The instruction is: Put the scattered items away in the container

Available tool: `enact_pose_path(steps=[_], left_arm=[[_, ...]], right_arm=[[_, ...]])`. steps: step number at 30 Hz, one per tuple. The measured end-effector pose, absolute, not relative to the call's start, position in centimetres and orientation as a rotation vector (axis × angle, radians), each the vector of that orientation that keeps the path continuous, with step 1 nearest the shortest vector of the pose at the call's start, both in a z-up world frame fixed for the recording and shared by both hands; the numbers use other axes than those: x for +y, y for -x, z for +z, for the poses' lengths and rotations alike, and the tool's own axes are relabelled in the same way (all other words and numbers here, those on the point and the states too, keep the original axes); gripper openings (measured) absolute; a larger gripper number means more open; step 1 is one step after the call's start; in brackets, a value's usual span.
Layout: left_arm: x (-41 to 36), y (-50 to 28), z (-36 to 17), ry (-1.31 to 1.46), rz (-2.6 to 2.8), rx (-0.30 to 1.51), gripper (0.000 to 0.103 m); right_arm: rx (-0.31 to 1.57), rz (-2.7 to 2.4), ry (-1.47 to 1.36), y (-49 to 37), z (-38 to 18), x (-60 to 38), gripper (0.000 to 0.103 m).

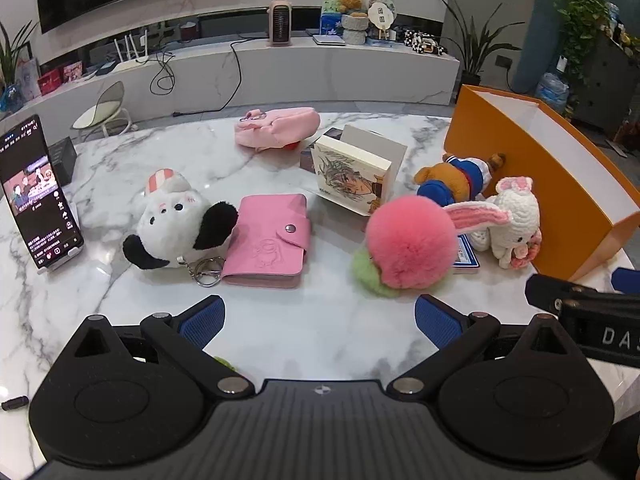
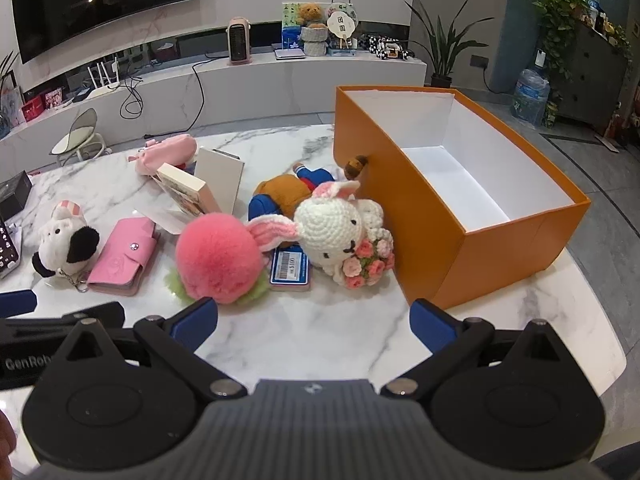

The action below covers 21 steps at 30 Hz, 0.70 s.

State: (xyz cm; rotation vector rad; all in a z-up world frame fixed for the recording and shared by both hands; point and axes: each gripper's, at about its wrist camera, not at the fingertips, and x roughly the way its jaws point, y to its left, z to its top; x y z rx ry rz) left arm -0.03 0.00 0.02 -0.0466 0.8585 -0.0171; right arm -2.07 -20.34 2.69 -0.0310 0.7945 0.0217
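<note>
An orange box [image 2: 400, 208], white inside and with nothing in it, stands at the table's right. Beside it lie a white crochet rabbit [image 2: 336, 228] with a flower bouquet, a brown plush bear in blue [image 2: 288, 192], a blue card [image 2: 290, 268] and a pink fluffy ball with green fringe [image 2: 218, 256]. Further left are a pink wallet [image 1: 268, 240], a black-and-white plush keychain [image 1: 176, 220], a book [image 1: 352, 178] and a pink pouch [image 1: 276, 126]. My left gripper [image 1: 320, 320] is open over bare marble near the wallet. My right gripper [image 2: 314, 320] is open, short of the ball and rabbit.
A phone on a stand [image 1: 38, 196] plays a video at the table's left edge, with a black box [image 1: 64, 156] behind it. The marble table [image 1: 312, 328] has a rounded front edge. A small stool [image 1: 104, 112] and a long low cabinet [image 1: 280, 72] lie beyond.
</note>
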Motion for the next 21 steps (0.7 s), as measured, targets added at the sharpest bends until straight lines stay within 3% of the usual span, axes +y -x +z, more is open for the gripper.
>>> enact_pose_path(steps=[21], left_arm=[[0.11, 0.15, 0.18, 0.037, -0.012, 0.859, 0.103]], right_arm=[[0.782, 0.039, 0.022, 2.33, 2.60, -20.14, 0.103]])
